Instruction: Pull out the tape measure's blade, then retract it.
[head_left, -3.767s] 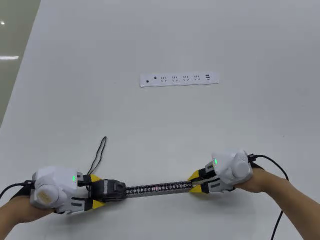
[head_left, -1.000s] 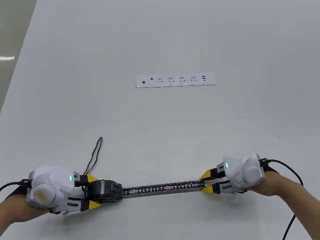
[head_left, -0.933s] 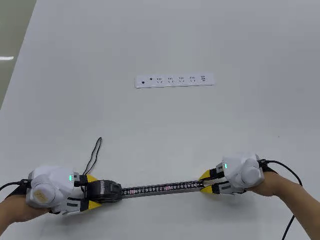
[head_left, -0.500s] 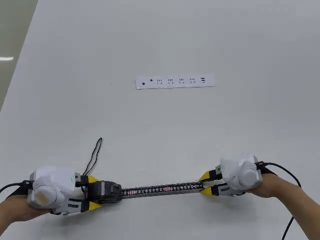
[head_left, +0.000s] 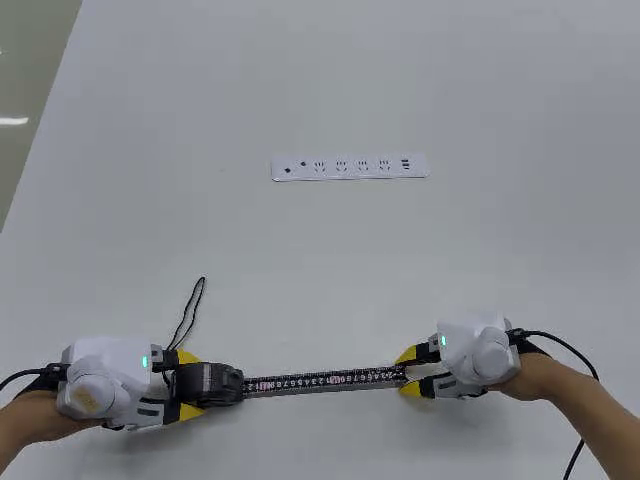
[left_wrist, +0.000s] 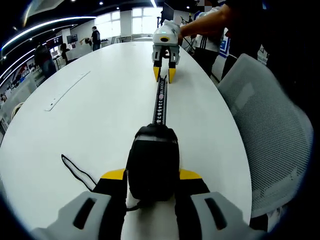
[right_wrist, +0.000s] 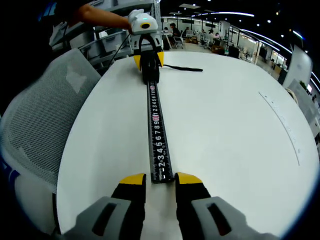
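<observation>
Left gripper (head_left: 192, 384) sits well in front of the power strip (head_left: 349, 167), off to its left, jaws clamped round the black tape measure (left_wrist: 152, 160) on the white table (head_left: 300, 270). The blade (head_left: 325, 379) runs flat rightward, its tip pinched in the right gripper (head_left: 408, 372) and its narrow jaws, just past the strip's right end.

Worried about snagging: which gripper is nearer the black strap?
Left. The left gripper holds the case, the strap lying beside it; the right gripper is at the blade's far end.
</observation>
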